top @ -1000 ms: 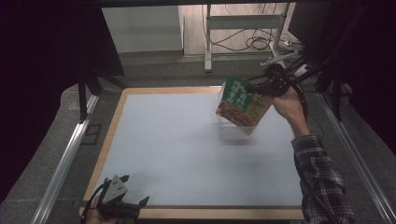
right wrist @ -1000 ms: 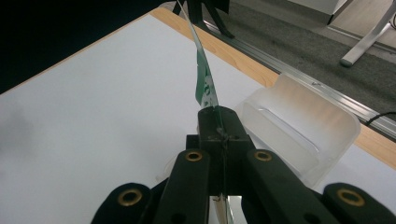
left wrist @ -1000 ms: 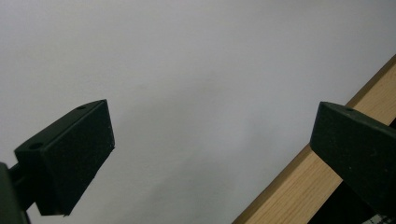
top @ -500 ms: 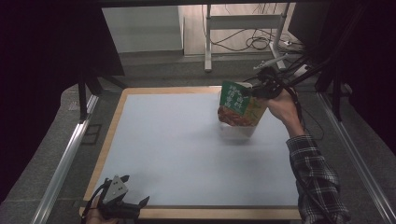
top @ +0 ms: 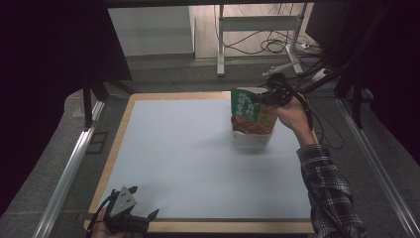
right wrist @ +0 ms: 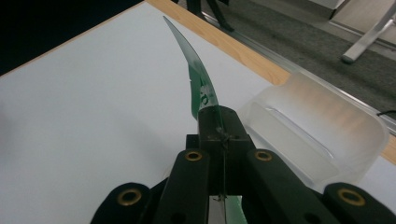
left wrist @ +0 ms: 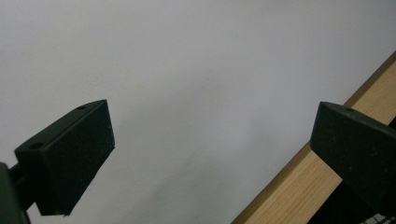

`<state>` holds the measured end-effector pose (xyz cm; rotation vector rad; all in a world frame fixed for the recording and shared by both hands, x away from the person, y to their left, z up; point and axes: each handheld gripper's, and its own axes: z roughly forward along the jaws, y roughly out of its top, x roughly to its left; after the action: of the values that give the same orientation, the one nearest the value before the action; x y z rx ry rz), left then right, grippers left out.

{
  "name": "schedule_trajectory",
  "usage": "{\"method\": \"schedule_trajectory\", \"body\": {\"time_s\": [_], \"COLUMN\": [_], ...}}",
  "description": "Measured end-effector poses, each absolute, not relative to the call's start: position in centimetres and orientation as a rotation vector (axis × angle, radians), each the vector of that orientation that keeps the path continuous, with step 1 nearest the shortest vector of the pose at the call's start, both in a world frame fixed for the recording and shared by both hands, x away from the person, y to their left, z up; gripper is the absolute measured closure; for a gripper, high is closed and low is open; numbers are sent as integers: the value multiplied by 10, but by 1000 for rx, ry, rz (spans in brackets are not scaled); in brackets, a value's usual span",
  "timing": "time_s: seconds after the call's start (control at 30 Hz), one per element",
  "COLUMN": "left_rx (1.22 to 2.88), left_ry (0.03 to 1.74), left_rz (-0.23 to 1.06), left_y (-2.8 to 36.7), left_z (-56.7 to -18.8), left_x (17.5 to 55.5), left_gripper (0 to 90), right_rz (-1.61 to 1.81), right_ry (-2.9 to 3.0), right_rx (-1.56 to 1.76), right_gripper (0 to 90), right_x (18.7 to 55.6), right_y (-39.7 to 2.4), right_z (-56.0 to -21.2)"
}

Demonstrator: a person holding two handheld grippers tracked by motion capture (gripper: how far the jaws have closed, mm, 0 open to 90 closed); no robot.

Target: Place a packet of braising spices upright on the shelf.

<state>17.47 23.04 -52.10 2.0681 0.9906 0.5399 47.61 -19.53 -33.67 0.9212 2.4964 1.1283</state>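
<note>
- The high view is dim, with black corners; the pale worktop [top: 198, 158] is evenly lit.
- A soft shadow lies under the pouch [top: 250, 113].
- Close jaws look slightly blurred.

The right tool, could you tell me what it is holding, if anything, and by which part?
The right tool is shut on the green snack pouch, pinching its thin upper edge, beside the translucent plastic container.

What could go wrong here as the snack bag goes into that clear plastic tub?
The right hand-held gripper pinches only the thin top edge of the snack bag, so the bag might slip or swing. The translucent tub looks light and stands unheld on the white table; the bag's bottom could push it sideways or tip it. The left hand-held gripper rests open at the near edge.
</note>
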Motion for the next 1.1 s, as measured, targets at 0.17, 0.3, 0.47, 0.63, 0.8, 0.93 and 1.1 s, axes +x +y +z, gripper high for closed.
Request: {"method": "schedule_trajectory", "body": {"time_s": [0.17, 0.3, 0.47, 0.63, 0.8, 0.93, 1.1], "left_rx": [2070, 2069, 2071, 2072, 2074, 2072, 2070], "left_ry": [990, 991, 989, 989, 988, 990, 992], "left_rz": [542, 540, 541, 541, 543, 542, 543], "left_y": [230, 230, 230, 230, 230, 230, 230], "left_z": [-521, -521, -521, -521, -521, -521, -521], "left_x": [174, 175, 174, 174, 174, 174, 174], "left_gripper": [0, 0, 0, 0, 0, 0, 0], "right_rz": [1115, 1083, 1046, 1053, 1071, 1097, 1142], "right_ry": [2467, 2455, 2427, 2395, 2361, 2343, 2318], "right_rx": [940, 906, 870, 868, 875, 884, 911], "right_gripper": [865, 785, 628, 457, 315, 245, 192], "right_x": [477, 475, 473, 473, 474, 473, 471], "right_y": [-200, -199, -197, -197, -198, -201, -207], "right_z": [-343, -340, -341, -341, -338, -336, -333]}}
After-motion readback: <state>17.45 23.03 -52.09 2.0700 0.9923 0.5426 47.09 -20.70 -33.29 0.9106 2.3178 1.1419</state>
